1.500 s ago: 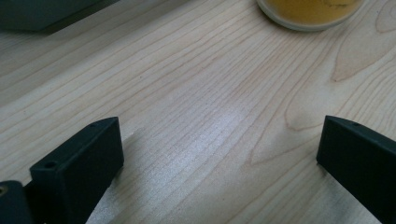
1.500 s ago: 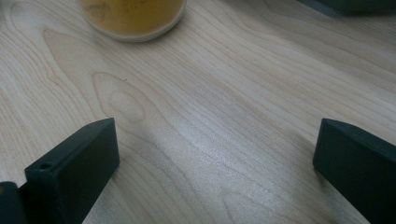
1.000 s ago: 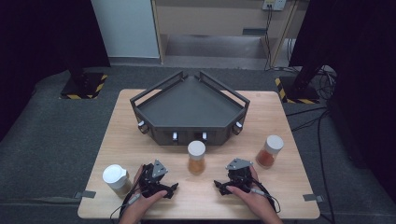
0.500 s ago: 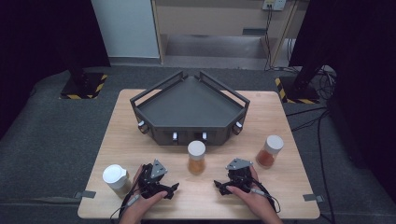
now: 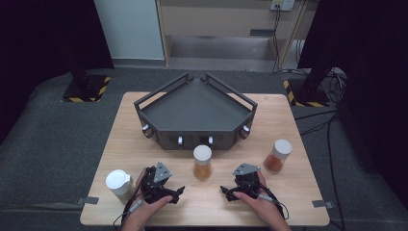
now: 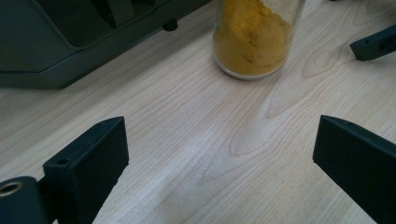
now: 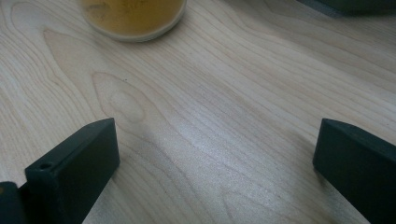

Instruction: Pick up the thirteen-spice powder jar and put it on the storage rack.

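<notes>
A clear jar of yellow-orange powder with a white lid point(image 5: 202, 162) stands upright mid-table, just in front of the dark grey angular tray point(image 5: 195, 113). My left gripper point(image 5: 174, 194) rests low on the wood left of it, jaws wide apart and empty; the same yellow powder jar point(image 6: 252, 39) stands ahead of them. My right gripper point(image 5: 227, 192) rests to the jar's right, also open and empty, with the jar's base point(image 7: 132, 17) at the upper left. A jar of reddish powder point(image 5: 277, 156) stands farther right. A white-lidded jar point(image 5: 118, 183) stands beside my left hand.
The grey tray has raised rails and small knobs along its front face point(image 5: 195, 140). The wooden table point(image 5: 298, 202) ends close behind my hands. Cables point(image 5: 327, 120) and dark stands lie on the floor around it.
</notes>
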Available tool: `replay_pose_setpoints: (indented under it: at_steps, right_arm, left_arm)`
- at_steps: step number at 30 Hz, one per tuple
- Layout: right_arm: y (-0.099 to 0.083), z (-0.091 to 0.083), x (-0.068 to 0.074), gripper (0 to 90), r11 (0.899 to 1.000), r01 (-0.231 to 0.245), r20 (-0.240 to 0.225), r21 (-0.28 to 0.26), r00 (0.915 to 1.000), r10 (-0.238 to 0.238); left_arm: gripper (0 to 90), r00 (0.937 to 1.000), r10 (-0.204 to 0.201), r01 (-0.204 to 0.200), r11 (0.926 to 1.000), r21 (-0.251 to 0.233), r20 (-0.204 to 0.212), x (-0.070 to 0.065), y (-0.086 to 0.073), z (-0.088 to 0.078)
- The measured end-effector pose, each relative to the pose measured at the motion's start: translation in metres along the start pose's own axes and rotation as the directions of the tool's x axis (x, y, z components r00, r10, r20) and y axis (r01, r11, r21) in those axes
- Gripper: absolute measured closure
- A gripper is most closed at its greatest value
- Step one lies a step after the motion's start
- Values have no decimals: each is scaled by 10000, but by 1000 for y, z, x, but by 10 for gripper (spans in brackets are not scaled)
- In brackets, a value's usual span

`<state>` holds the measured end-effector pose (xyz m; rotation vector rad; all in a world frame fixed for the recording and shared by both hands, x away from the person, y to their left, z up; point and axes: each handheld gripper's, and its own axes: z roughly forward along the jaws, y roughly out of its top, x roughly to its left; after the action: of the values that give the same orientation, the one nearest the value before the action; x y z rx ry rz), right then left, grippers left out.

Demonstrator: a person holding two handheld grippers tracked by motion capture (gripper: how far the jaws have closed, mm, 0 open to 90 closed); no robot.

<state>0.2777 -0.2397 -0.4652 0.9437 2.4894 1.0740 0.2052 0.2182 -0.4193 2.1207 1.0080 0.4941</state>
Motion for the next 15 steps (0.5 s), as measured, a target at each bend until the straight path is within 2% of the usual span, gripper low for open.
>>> replay_pose_setpoints:
  at_steps: [15]
  right_arm:
    - [0, 0, 0, 5, 10000, 0, -1, -1, 10000, 0]
  left_arm:
    - [25, 9999, -44, 40, 9997, -259, -123, 1, 5, -17]
